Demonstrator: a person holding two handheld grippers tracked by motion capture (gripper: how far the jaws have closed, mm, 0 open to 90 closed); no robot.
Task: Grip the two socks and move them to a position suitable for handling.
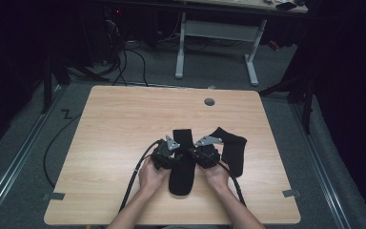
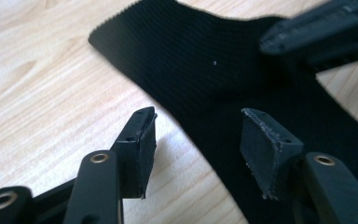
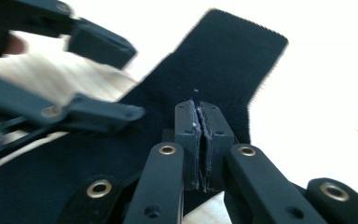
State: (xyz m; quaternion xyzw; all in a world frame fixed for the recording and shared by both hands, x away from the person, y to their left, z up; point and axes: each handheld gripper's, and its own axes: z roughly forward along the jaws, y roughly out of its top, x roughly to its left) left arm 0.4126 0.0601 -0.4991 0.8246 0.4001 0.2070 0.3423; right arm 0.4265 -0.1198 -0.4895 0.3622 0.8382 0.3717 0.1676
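Left gripper [image 2: 198, 135] spread over the black sock's [image 2: 223, 70] edge, right gripper [image 3: 200, 140] pressed together just beside it.

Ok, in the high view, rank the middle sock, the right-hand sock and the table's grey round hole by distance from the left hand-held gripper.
1. Middle sock, right beside the left hand-held gripper.
2. Right-hand sock, past the other gripper.
3. Grey round hole, near the table's far edge.
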